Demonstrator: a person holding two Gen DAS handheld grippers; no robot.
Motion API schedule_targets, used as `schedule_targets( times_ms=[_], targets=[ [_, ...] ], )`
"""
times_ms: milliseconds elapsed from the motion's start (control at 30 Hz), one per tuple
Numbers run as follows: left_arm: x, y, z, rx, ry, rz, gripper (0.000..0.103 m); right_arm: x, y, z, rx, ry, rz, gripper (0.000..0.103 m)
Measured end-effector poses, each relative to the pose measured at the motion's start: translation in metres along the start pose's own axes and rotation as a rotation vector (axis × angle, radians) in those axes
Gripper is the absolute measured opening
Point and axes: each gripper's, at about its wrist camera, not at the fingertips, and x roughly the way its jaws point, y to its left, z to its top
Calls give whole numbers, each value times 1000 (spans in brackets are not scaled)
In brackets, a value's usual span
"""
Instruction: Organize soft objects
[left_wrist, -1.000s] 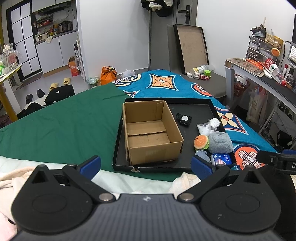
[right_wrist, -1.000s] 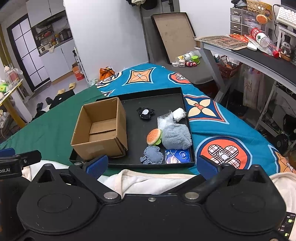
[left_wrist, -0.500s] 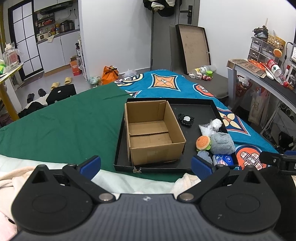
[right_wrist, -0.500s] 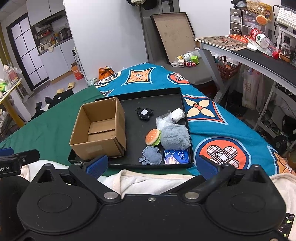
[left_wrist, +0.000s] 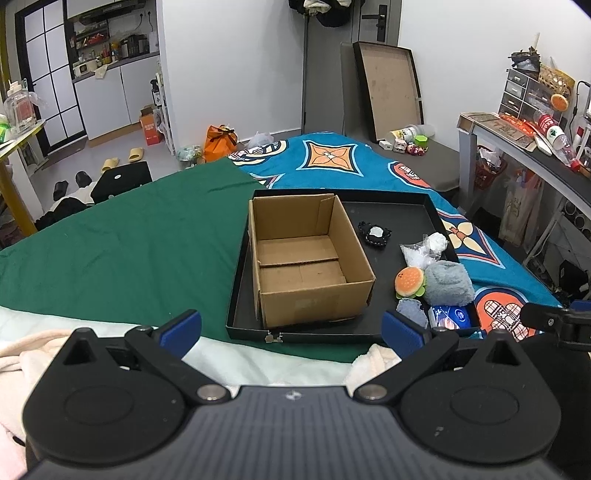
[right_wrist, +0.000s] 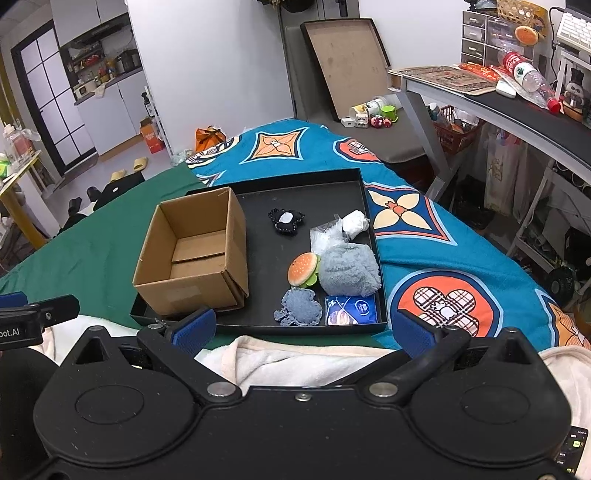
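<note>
1. A black tray (left_wrist: 391, 218) is lying on the bed, straddling a green blanket (left_wrist: 122, 243) and a blue patterned cover (right_wrist: 436, 243).
2. An open cardboard box (left_wrist: 306, 258) is sitting in the left half of the tray, with nothing showing inside it.
3. The soft things are all lying in the tray's right half, outside the box.
4. A black felt piece with a white centre (right_wrist: 286, 219) is lying farthest back, apart from the others.
5. A white wad (right_wrist: 355, 222) is resting against the tray's right wall, touching a crinkled clear bag (right_wrist: 327, 236).
6. A grey fluffy cloth (right_wrist: 349, 269) is sitting nearer, just in front of the bag, and a burger plush (right_wrist: 303, 268) is leaning against its left side.
7. A grey-blue felt patch (right_wrist: 297, 307) is lying near the front wall, and a blue packet (right_wrist: 351, 310) is sitting just to its right, in the near right corner.
8. The left gripper (left_wrist: 291, 330) is hovering short of the tray's near edge, its blue-padded fingers (left_wrist: 181, 328) spread wide and holding nothing.
9. The right gripper (right_wrist: 304, 330) is hanging likewise on the near side, fingers (right_wrist: 415, 334) wide apart and empty, above a cream fleece (right_wrist: 295, 360).
10. A desk (right_wrist: 509, 110) is standing to the right of the bed, cluttered with a bottle and small drawers.
</note>
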Motion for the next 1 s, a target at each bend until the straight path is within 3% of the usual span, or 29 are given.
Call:
schedule_targets(
  times_ms=[700, 900, 1000],
  targets=[
    [45, 12, 8, -48, 54, 28, 103, 45, -2, 7, -6, 85, 5, 103],
    [61, 18, 11, -69, 65, 45, 103, 60, -10, 12, 31, 108, 86, 103],
    [71, 22, 13, -91, 70, 50, 103, 68, -12, 15, 32, 113, 72, 103]
  ],
)
